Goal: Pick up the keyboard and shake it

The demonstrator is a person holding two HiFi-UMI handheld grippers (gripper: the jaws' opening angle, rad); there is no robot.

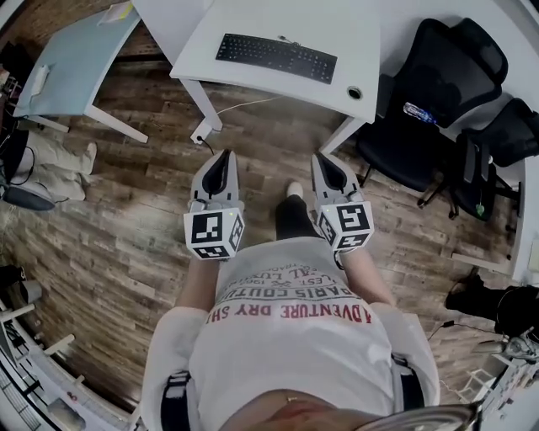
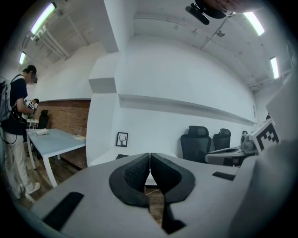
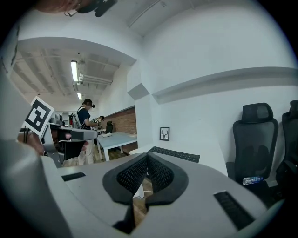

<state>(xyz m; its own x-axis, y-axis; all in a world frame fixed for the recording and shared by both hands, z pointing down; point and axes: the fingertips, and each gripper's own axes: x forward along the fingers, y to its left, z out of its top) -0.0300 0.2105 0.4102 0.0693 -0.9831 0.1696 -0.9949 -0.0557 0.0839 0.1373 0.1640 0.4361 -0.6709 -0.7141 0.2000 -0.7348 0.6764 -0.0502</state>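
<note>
Keyboard: the black keyboard [image 1: 276, 57] lies flat on the white worktop [image 1: 253, 21] at top centre of the head view, its long side slanting slightly down to the right. Nothing touches it, and it is well apart from both grippers.
Left hand-held gripper: the left hand-held gripper [image 1: 221, 160] sits left of centre in the head view, over the wooden floor [image 1: 126, 244], and points toward the worktop. Its own view shows the jaws together, pads meeting, nothing between them.
Right hand-held gripper: the right hand-held gripper [image 1: 324, 162] sits right of centre, beside the left one and pointing the same way. Its jaws are closed, pad against pad, and empty.
Worktop detail: a round cable hole [image 1: 354, 93] is just right of the keyboard.
Seating: black office chairs [image 1: 438, 76] stand at upper right, and a water bottle [image 1: 418, 112] lies on the nearer seat.
Second table: a pale blue table [image 1: 76, 59] is at upper left.
Wall: a small framed deer picture [image 2: 122, 139] stands against the white wall, centre left of the left gripper view.
Bystander: a person [image 2: 16, 135] stands at the left edge of that view, beside the pale blue table.
</note>
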